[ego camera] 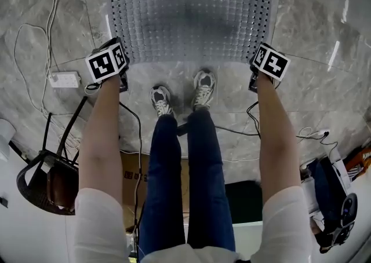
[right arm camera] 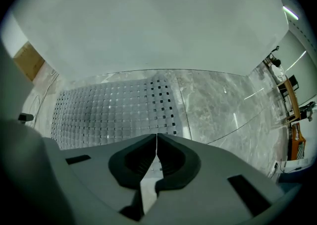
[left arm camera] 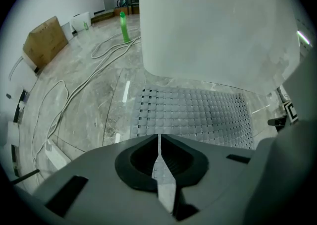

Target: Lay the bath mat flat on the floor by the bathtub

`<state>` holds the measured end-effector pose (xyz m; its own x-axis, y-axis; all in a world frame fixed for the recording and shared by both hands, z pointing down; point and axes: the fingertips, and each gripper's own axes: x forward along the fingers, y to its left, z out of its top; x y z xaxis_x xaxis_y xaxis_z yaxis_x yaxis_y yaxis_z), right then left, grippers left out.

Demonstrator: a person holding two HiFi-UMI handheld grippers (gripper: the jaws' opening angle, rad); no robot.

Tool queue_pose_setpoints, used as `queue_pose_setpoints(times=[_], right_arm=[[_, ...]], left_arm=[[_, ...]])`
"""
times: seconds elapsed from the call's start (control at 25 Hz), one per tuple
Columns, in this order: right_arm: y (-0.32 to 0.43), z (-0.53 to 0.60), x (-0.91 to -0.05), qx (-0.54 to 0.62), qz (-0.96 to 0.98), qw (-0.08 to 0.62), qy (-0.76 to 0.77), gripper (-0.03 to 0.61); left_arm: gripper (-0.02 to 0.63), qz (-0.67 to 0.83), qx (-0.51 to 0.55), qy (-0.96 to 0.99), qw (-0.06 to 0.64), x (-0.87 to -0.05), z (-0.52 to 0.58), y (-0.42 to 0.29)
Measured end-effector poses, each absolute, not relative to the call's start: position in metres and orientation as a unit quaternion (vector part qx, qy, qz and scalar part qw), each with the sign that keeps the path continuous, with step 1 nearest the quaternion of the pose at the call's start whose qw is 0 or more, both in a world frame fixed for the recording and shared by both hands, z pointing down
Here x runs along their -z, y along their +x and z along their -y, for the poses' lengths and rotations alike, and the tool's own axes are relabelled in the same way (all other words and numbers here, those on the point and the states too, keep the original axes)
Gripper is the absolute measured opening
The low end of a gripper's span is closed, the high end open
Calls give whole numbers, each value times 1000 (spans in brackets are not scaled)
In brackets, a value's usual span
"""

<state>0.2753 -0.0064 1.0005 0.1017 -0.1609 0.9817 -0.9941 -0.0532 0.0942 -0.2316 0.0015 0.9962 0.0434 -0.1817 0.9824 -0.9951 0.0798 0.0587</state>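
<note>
The grey, perforated bath mat (ego camera: 191, 18) lies spread flat on the marble floor, just beyond the person's shoes (ego camera: 203, 88). It also shows in the left gripper view (left arm camera: 198, 115) and the right gripper view (right arm camera: 114, 110), right below the white bathtub wall (left arm camera: 213, 26) (right arm camera: 148, 21). My left gripper (ego camera: 110, 65) hangs over the mat's near left corner and points steeply down. Its jaws (left arm camera: 159, 137) are shut with nothing between them. My right gripper (ego camera: 268, 65) hangs over the near right corner, its jaws (right arm camera: 157, 136) also shut and empty. Both are above the mat, not touching it.
A white power strip (ego camera: 64, 79) and loose cables lie on the floor at the left. A black wire rack (ego camera: 43, 186) stands at the lower left. A green bottle (left arm camera: 123, 26) and a cardboard box (left arm camera: 44, 43) stand farther off. More cables and gear (ego camera: 333, 198) lie at the right.
</note>
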Motion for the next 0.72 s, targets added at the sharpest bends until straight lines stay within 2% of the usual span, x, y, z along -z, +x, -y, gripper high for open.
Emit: queue_pose_setpoints(times=[0.44,0.72], right_arm=[[230,11,-932,-446,533,471,543,31],[212,19,-872,-451,541,448,551,31]], left_arm=[[41,541,-417,544,488,-929,-7,-216],[41,543,-393,564,482,-868,6,-203]])
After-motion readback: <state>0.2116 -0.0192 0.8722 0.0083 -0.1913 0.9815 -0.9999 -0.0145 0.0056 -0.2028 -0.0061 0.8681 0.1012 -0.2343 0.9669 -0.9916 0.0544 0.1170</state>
